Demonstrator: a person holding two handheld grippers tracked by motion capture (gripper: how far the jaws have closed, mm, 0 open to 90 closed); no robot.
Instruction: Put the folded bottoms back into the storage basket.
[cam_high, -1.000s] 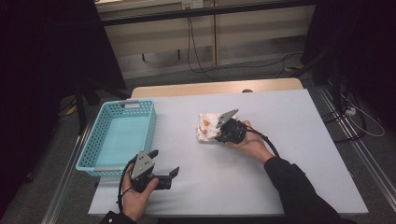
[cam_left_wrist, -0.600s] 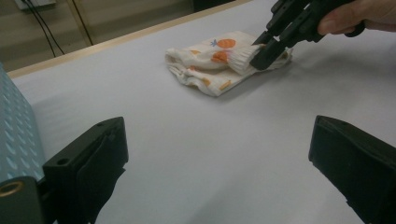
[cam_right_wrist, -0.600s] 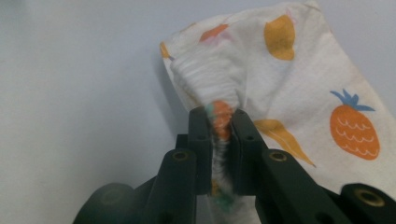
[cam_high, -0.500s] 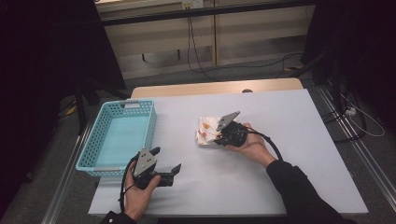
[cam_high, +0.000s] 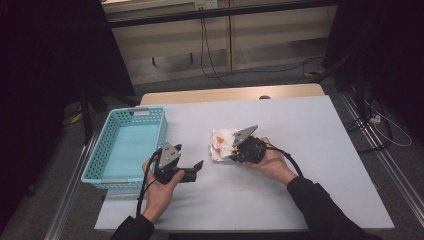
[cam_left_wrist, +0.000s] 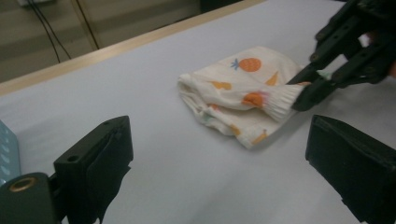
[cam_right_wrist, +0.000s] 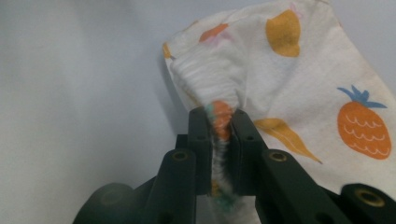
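A small white cloth (cam_high: 221, 144) printed with orange fruit lies crumpled near the middle of the white table (cam_high: 310, 130). My right gripper (cam_high: 233, 149) is shut on the cloth's ribbed edge (cam_right_wrist: 219, 116), pinching it between both jaws; the left gripper view shows that same cloth (cam_left_wrist: 238, 93) with the right gripper (cam_left_wrist: 303, 91) clamped on it. To the left of the cloth, my left gripper (cam_high: 192, 170) is held open just above the table with nothing between its jaws, which point toward the cloth.
A light blue plastic basket (cam_high: 107, 165) sits on the table's left side, close behind my left hand. Beyond the table's wooden far edge (cam_high: 230, 94), cables run across the floor.
My left gripper has moved a little toward the cloth. The right gripper stays shut on the cloth's edge, almost still.
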